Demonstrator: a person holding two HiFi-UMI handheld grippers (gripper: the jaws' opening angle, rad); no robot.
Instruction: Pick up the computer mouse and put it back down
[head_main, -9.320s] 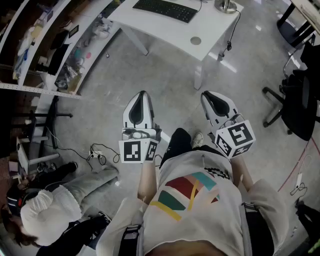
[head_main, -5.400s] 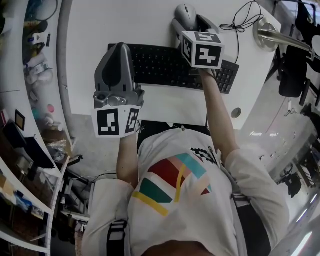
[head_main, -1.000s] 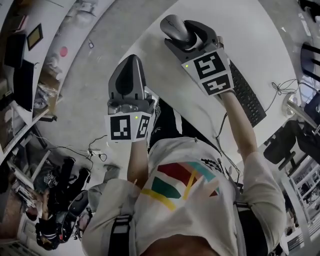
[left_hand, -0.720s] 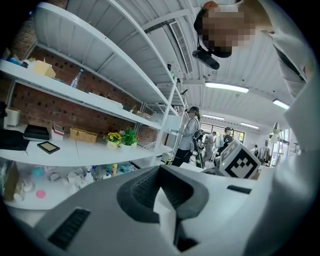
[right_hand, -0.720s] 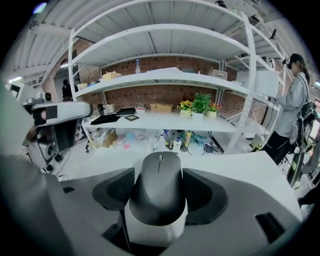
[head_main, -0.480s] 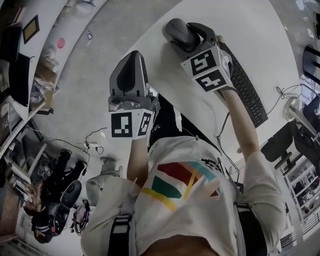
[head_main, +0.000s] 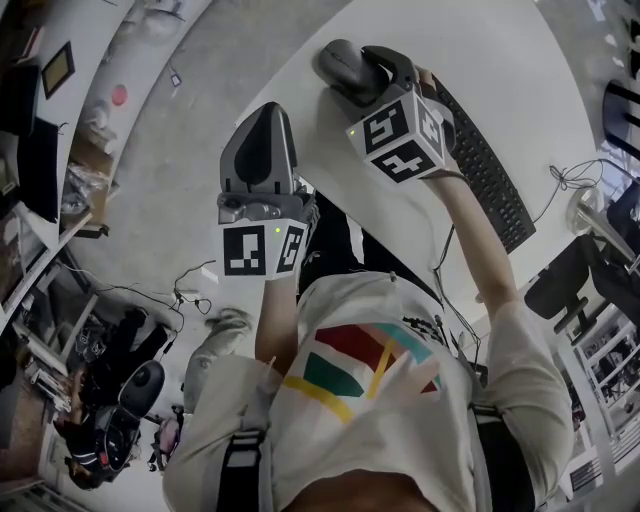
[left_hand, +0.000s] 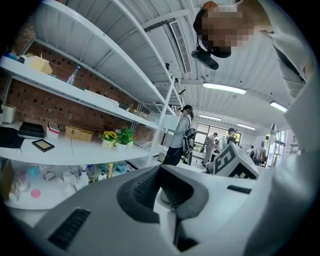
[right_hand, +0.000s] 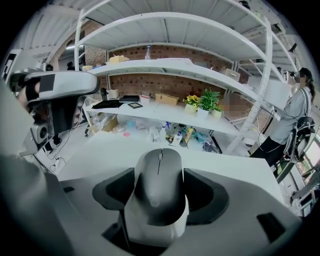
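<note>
A: Quick status pls. Right side?

B: On my screen the right gripper (head_main: 358, 72) is clamped on the computer mouse (head_main: 338, 62), one jaw on each flank. In its own cam the mouse sits dead centre btw the dark pads, scroll wheel facing away from the lens.

A: Mouse down or up?

B: Can't tell. It's over the near corner of the white table (head_main: 520, 50), and the tabletop shows right beyond its nose in the right gripper view. I can't see whether the underside touches, tho.

A: Keyboard?

B: The keyboard (head_main: 482, 168) lies on the same table. In head view it's right of the mouse and runs out from just behind the right gripper's marker cube (head_main: 400, 135).

A: Left side?

B: The left gripper (head_main: 260, 122) has its jaws together, nothing btw them. It hangs low-left of the right one in head view, near the table's corner and apart from the mouse. Its tips point roughly the same way as the right one's.

A: Background?

B: In the right gripper view there are white shelves (right_hand: 165, 65) against a brick wall, w/ potted plants (right_hand: 204, 104) on the middle level and small bottles (right_hand: 175, 132) below. A person w/ a backpack (right_hand: 295, 125) stands at far right.
</note>
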